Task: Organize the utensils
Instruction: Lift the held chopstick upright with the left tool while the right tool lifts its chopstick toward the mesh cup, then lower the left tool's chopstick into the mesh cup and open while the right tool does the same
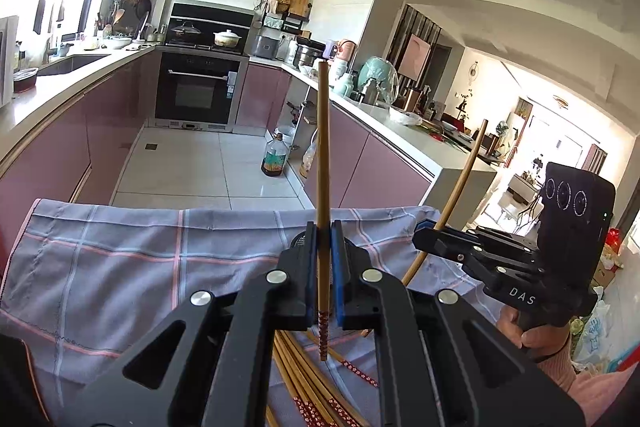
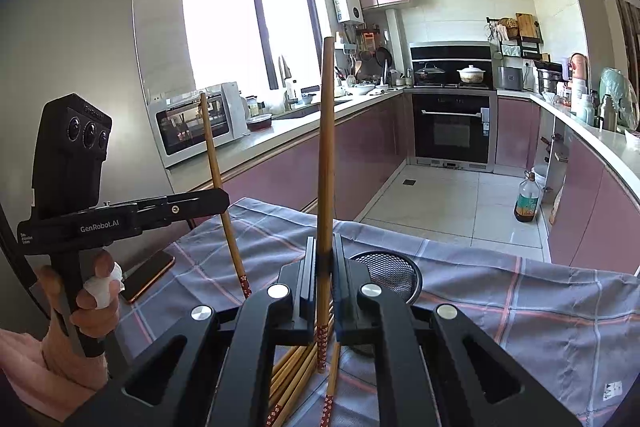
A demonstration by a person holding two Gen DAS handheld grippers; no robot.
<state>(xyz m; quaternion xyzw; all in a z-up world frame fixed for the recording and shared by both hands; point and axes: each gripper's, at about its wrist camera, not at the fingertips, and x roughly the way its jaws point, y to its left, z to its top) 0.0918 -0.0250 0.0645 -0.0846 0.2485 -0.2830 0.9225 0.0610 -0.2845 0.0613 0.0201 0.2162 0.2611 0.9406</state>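
Left tool: the left tool (image 1: 323, 227) is clamped on one chopstick (image 1: 323, 155). In the left wrist view it sits in the lower middle of the frame. In the right wrist view it shows at the left (image 2: 224, 201).
Chopstick in left tool: it stands almost upright between the blue pads. The plain end reaches to the upper middle of the frame; the red patterned end hangs just below the jaws.
Right tool: the right tool (image 2: 323, 245) is clamped on a second chopstick (image 2: 326, 147). In the left wrist view it shows at the right (image 1: 420, 233), with its stick leaning to the upper right.
Chopstick in right tool: upright, the plain end high in the middle of the frame, the red end below the jaws.
Loose chopsticks: a bundle of chopsticks (image 1: 304, 375) lies on the cloth under both tools, at the bottom middle of both views. The held sticks are above it, apart from it.
Mesh holder: a black mesh holder (image 2: 388, 273) stands just behind the right tool, right of the middle.
Hands: the left hand (image 2: 86, 303) holds its handle at the lower left of the right wrist view, one finger wrapped in white. The right hand (image 1: 528, 331) holds its handle at the lower right of the left wrist view.
Bench: the bench is covered with a grey checked cloth (image 1: 120, 259). Its far edge runs across the middle of both frames, with the kitchen floor behind.
Phone: a phone (image 2: 148, 277) lies on the cloth at the left, near the left hand.
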